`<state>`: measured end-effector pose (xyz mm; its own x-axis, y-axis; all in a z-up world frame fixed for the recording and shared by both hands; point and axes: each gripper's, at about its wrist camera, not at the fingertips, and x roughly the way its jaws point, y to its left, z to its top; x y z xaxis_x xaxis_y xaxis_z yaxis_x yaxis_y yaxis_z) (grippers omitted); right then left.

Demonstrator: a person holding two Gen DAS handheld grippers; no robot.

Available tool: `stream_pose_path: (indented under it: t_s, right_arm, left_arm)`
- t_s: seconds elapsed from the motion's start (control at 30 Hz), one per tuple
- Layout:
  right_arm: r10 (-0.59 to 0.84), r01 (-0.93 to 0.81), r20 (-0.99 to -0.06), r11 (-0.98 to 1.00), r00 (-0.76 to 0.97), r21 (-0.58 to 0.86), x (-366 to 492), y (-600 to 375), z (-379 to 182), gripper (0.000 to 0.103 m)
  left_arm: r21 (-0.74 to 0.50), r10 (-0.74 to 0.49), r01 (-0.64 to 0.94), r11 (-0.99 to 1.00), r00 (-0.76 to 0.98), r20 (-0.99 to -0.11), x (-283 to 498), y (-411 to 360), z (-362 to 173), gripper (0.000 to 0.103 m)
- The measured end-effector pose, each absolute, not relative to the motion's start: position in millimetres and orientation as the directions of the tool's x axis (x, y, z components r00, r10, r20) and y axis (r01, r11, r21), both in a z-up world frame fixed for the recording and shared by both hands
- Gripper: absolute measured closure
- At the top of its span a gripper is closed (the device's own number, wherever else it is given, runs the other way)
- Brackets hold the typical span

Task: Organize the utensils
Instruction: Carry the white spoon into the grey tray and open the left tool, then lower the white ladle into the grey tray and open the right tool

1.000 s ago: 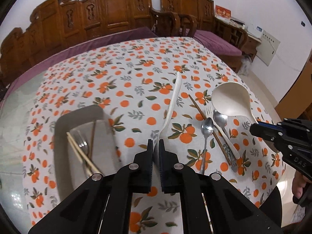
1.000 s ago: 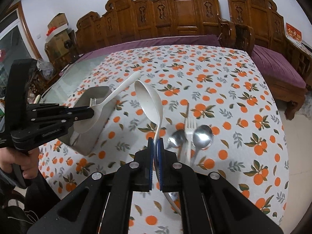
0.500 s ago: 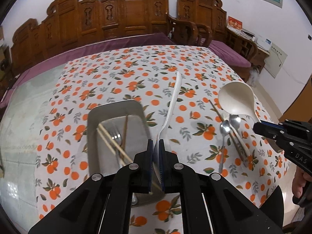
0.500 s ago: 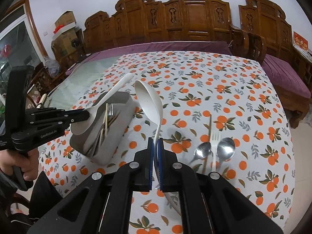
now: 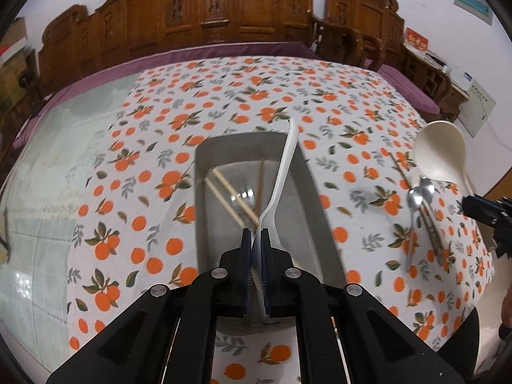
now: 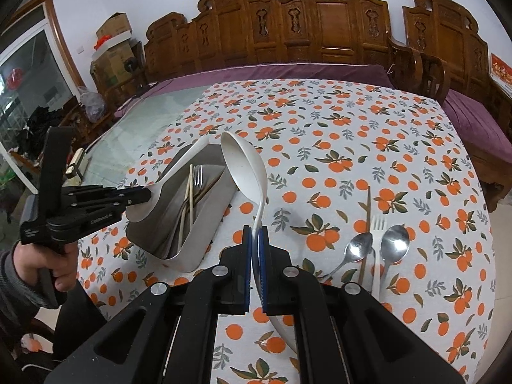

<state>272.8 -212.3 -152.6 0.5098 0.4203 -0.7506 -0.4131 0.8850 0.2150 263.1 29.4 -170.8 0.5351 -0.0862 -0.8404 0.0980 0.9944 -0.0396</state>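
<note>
Left gripper (image 5: 256, 240) and right gripper (image 6: 255, 236) are both tilted downward, jaws clamped nearly together. The left gripper's handle is gripped by a hand (image 6: 48, 264) in a grey sleeve.

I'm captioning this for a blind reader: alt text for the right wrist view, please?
The right tool is shut on a white ladle, held above an orange-print tablecloth. Left of it, the left tool holds a white rice spoon over a metal tray; two spoons, a fork and a chopstick lie right.
</note>
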Motion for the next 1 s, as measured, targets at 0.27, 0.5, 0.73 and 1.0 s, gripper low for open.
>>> stream_pose_path:
  t_s: [0.27,0.5,0.73,1.0]
  right_arm:
    - [0.427,-0.428,-0.762,0.877,0.487,0.218,274,-198,-160,0.098]
    - [0.432,-0.441,-0.770,0.870,0.470,0.219,275,-187,-164,0.098]
    - [0.433,-0.451,-0.774,0.866,0.461,0.215,278,-180,-165,0.098]
    - [0.436,-0.461,-0.776,0.862,0.456,0.213,280,-170,-165,0.098]
  left_arm:
    - [-0.036,-0.060,0.058,0.998,0.502,-0.862,270,45,-193,0.098]
    - [-0.033,-0.055,0.055,0.998,0.478,-0.877,278,43,-208,0.098]
    - [-0.039,-0.061,0.056,0.998,0.464,-0.884,286,40,-215,0.098]
    - [-0.049,-0.081,0.079,0.996,0.480,-0.874,281,38,-208,0.078]
